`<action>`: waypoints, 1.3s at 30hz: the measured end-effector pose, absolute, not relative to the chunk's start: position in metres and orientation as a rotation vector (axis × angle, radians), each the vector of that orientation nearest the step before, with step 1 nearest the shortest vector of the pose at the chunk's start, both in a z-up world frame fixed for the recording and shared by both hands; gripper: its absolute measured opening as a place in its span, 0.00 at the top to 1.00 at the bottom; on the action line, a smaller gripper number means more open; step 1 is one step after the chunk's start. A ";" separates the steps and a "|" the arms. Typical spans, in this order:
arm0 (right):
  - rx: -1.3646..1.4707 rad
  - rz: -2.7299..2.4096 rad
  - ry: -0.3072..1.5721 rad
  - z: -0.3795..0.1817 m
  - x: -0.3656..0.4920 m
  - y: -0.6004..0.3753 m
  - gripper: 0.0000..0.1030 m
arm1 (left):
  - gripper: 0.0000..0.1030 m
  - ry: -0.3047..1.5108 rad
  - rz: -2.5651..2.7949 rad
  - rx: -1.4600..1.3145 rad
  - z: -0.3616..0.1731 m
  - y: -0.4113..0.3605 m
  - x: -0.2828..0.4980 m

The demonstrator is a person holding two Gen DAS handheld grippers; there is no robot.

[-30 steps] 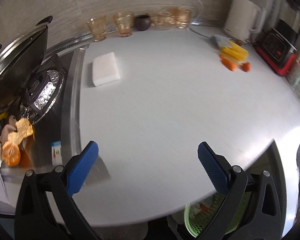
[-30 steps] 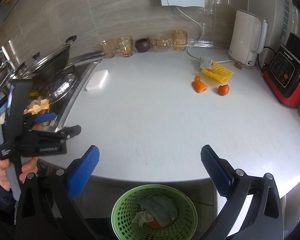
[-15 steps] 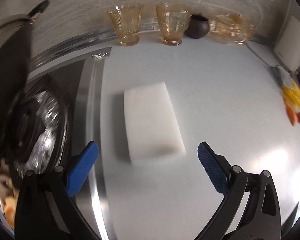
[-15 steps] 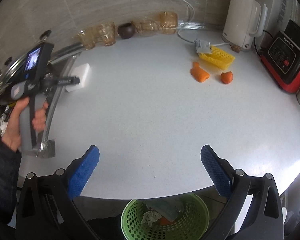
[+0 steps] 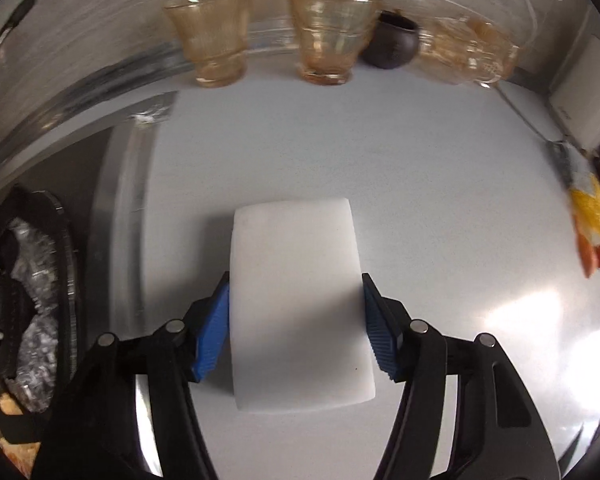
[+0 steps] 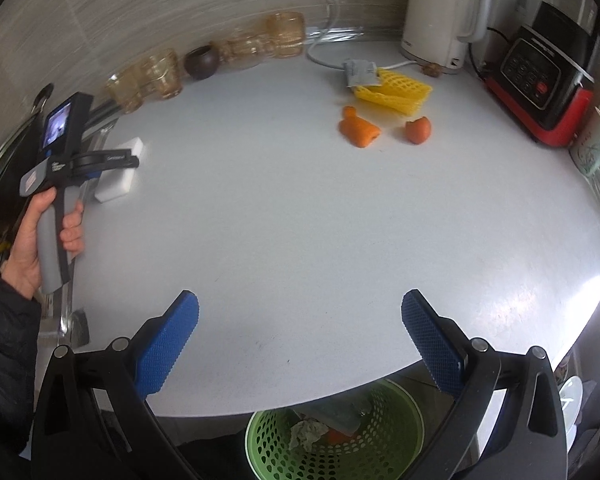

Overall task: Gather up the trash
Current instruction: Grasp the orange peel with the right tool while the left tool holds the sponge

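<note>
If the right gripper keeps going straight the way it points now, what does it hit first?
Most likely bare countertop. The right gripper is open and empty, tilted down at the white surface just past its near edge. Nothing lies in that line; the carrot pieces sit much farther back. Depth is approximate.

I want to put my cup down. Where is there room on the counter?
The biggest bare patch is the middle of the counter, between the white block and the carrot pieces, down to the near edge above the green basket. It is crowded along the back wall with glasses, and the kettle corner has yellow netting.
</note>
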State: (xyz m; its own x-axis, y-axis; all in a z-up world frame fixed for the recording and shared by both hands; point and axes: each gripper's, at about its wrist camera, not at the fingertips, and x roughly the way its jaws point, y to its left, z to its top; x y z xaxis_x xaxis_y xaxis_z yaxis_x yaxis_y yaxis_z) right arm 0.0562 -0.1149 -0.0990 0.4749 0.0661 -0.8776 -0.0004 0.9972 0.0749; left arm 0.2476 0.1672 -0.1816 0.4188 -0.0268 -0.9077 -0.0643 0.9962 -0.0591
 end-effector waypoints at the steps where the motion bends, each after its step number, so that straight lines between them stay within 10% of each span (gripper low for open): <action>1: 0.072 0.034 1.073 -0.100 0.059 -0.117 0.02 | 0.44 1.134 0.013 -0.086 -0.180 0.164 0.247; 30: -0.037 0.223 1.001 -0.170 0.255 -0.174 0.03 | 0.43 1.084 -0.104 -0.045 -0.163 -0.015 0.251; 39: -0.063 0.231 1.012 -0.179 0.265 -0.165 0.18 | 0.43 1.082 -0.092 -0.035 -0.165 -0.015 0.251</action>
State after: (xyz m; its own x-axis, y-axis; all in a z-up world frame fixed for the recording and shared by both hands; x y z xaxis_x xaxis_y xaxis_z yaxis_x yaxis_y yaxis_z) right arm 0.2645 -0.1653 -0.1787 0.5077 0.1629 -0.8460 -0.2209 0.9737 0.0549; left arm 0.2513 -0.0153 -0.1654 0.4664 -0.0922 -0.8798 0.0578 0.9956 -0.0736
